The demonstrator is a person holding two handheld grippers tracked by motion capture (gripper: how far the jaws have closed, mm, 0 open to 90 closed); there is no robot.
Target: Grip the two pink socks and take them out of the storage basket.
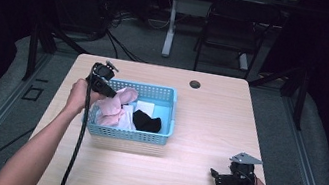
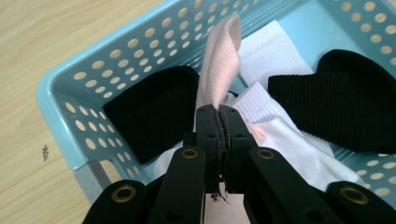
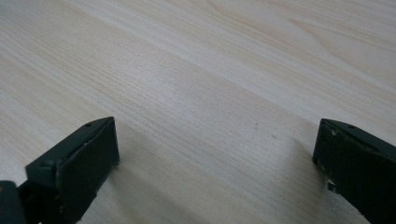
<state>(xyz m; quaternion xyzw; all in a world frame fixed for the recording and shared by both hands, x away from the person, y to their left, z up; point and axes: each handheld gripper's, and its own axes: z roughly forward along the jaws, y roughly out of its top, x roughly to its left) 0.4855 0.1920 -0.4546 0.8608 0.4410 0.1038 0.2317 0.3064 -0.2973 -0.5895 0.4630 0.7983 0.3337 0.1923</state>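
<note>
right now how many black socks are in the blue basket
2. One black sock lies by the blue basket corner beside the pink sock that the left gripper pinches; the other black sock lies across the white ones. More may be hidden underneath.

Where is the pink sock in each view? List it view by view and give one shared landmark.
High view: pink sock at the blue basket's left end, under the left tongs.
Left gripper view: pink sock centre, rising from the shut left tongs.
Right gripper view: not in it.
Shared landmark: the wooden table.
</note>
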